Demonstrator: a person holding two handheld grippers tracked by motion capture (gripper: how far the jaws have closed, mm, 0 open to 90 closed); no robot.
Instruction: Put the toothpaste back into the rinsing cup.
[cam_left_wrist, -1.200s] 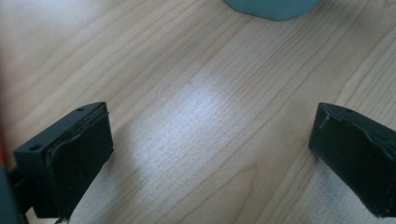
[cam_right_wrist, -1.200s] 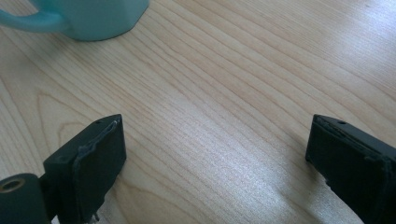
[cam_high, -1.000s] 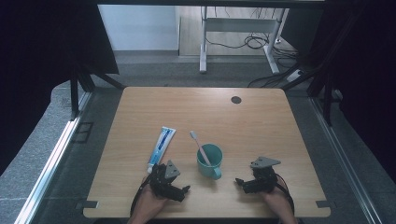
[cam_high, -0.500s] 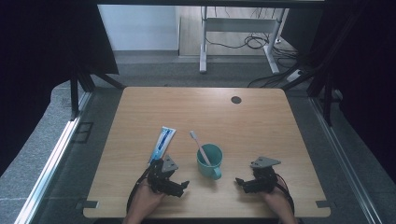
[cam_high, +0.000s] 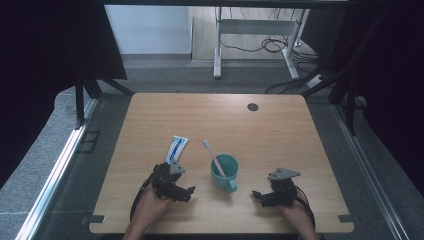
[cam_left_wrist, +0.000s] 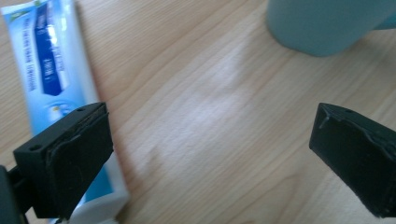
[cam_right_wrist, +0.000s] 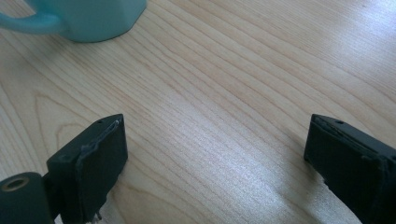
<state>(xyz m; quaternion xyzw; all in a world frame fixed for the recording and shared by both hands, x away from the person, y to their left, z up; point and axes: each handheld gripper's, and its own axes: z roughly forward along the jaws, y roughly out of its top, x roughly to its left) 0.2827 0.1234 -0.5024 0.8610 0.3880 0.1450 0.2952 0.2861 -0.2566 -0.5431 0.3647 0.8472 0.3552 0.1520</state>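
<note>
Nothing seems grasped yet: both the left gripper (cam_high: 189, 191) and right gripper (cam_high: 257, 195) gape wide beside the teal ceramic mug (cam_high: 224, 172), the blue-white plastic toothpaste tube (cam_high: 175, 149) untouched.

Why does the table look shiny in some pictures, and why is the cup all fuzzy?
In the right gripper view, light glares pale off the wooden table; in the left gripper view, the teal plastic cup sits too near, so it blurs; in the high view, the room's edges are very dark.
</note>
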